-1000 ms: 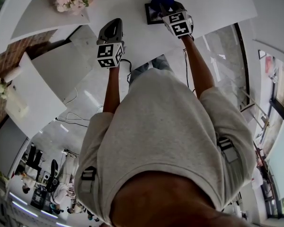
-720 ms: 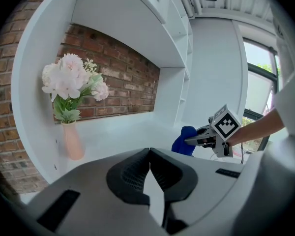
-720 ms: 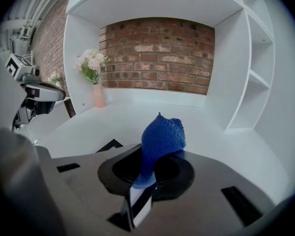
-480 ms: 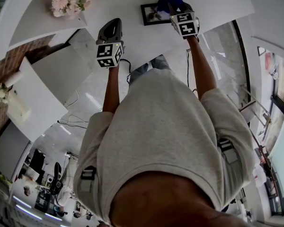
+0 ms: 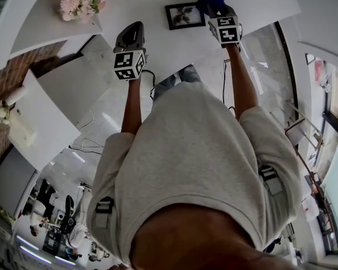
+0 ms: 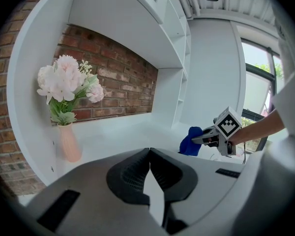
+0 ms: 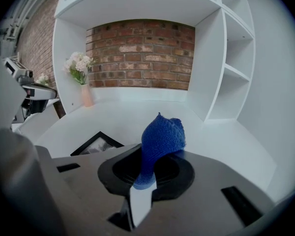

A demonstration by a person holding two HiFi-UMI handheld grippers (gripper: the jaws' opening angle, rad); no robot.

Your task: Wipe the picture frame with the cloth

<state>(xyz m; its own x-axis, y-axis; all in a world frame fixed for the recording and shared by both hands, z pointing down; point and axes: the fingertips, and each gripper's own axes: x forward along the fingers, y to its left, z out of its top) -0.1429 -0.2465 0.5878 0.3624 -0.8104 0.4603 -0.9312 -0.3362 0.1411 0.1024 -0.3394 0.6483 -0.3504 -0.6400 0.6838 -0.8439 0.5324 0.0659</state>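
setting: white alcove backed by a red brick wall (image 7: 137, 53), with white shelving (image 7: 231, 73) along the right side.
surface (image 5: 146, 7): white and flat; it carries the frame and the vase.
picture frame (image 5: 185, 14): black-edged, lying flat and face up on the surface. in the head view it sits between the 2 claws, much nearer the right one.
cloth (image 7: 161, 139): blue and bunched, standing up out of the right claw. in the head view it is just beside the frame's right edge; contact with the frame cannot be told.
right claw (image 7: 146, 173): clenched on the lower end of the cloth, held low over the surface just right of the frame.
left claw (image 6: 149, 168): jaws pressed together with nothing between them. it is at the surface's near edge, well apart from the frame and to its left.
vase (image 6: 69, 142): pale pink, upright at the back left of the surface, holding pink and white flowers (image 6: 66, 82).
marker cubes: 1 on each claw, left (image 5: 128, 65) and right (image 5: 225, 30).
person: grey top (image 5: 197, 162), bare forearms stretched out to the 2 claws.
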